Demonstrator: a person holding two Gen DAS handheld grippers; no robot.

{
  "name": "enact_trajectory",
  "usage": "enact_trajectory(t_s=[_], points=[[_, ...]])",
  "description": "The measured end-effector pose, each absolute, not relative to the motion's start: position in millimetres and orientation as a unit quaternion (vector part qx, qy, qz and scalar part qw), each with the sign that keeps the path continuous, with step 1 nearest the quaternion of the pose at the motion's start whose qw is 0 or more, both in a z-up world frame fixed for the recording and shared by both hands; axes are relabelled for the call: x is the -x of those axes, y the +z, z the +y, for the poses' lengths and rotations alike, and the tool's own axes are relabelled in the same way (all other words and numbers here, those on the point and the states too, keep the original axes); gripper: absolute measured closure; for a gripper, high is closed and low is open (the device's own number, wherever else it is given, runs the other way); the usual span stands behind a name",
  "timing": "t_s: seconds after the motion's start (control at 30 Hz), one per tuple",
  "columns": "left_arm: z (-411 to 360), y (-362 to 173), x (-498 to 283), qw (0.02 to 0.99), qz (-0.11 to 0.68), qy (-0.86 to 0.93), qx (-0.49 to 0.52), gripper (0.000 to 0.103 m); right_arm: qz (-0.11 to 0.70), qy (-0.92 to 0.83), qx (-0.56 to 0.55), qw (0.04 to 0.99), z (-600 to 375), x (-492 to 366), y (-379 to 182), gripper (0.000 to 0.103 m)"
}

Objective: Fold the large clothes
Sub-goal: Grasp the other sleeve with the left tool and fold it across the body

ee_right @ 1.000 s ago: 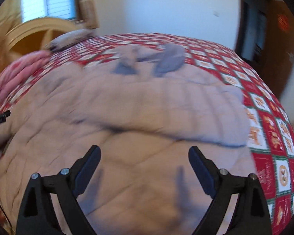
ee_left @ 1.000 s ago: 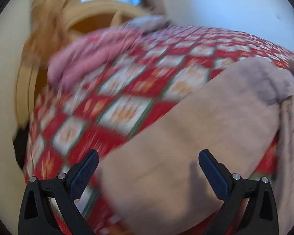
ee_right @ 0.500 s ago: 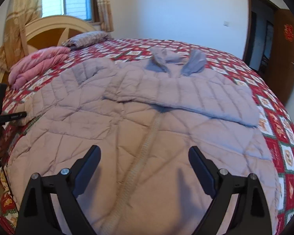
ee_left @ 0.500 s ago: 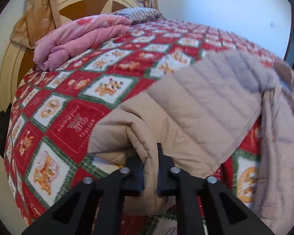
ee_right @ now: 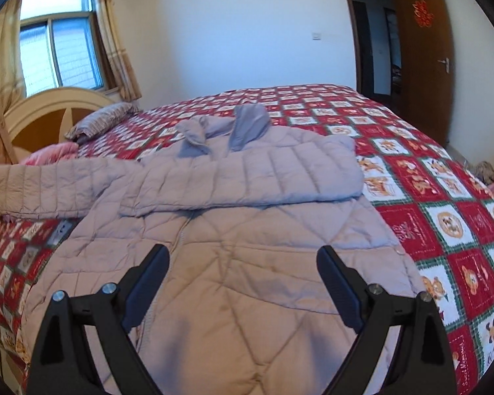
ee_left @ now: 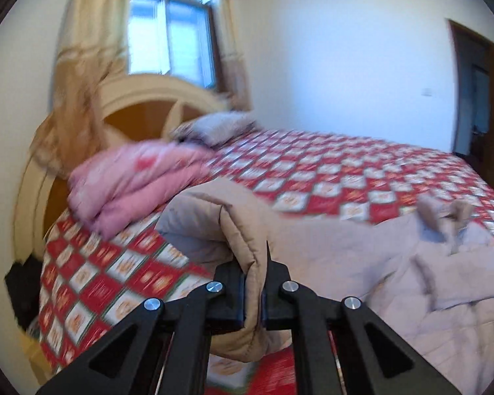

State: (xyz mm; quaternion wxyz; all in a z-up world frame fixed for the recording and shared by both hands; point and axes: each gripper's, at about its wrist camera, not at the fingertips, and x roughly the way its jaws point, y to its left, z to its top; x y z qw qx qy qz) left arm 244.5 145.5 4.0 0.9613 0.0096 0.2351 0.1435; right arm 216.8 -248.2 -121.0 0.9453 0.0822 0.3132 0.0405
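A large grey-beige quilted jacket [ee_right: 247,247] lies front up on the bed, its hood [ee_right: 227,128] toward the far side. Its right sleeve [ee_right: 263,177] is folded across the chest. My left gripper [ee_left: 254,283] is shut on the cuff of the left sleeve [ee_left: 240,230] and holds it lifted above the bed; that sleeve [ee_right: 49,187] stretches out to the left in the right wrist view. My right gripper [ee_right: 243,283] is open and empty, hovering over the jacket's lower front.
The bed has a red and white patterned cover [ee_right: 428,217]. A folded pink quilt [ee_left: 131,184] and a pillow [ee_right: 102,121] lie by the headboard [ee_left: 141,98]. A window [ee_right: 56,52] is at the left, a brown door [ee_right: 425,59] at the right.
My left gripper closed on the sleeve cuff and has lifted it up off the bed, pulling the sleeve out straight. My right gripper stays open and has drawn back a little.
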Motion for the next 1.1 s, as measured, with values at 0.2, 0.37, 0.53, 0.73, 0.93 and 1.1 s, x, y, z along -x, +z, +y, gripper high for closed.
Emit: enact_trajectory(t_s=[0.2,0.37,0.53,0.73,0.93,1.1], points=[[10.4,29.6,-268.0,0.977,0.193,0.048,-0.077,0.098,0.309,0.024,-0.101,0.945,-276.6,-208.2,-123.0,0.010],[-98.9,12.1,-278.3,0.977,0.179,-0.021,-0.109,0.096,0.312,0.000,-0.121,0.943,-304.2,-201.7,-127.2,0.010],[-172.7,-15.1,-283.2,0.965,0.214,-0.073,-0.129,0.053,0.325,-0.015,-0.118,0.938,-323.8,-195.5,-133.8,0.010],[-181.7,-28.6,-261.2,0.971,0.168,-0.064,-0.155,0.011,0.343,-0.030,-0.122,0.931,-338.7,-197.6,-138.5,0.009],[-102.7,-67.3,-292.7,0.960,0.226,0.027,-0.165,0.010,0.348,0.017,-0.113,0.930,-314.2,-227.0,-124.7,0.010],[-18.0,-110.6,-322.1,0.937,0.304,0.122,-0.122,0.010,0.362,0.071,-0.136,0.919,-280.0,-281.7,-117.3,0.010]])
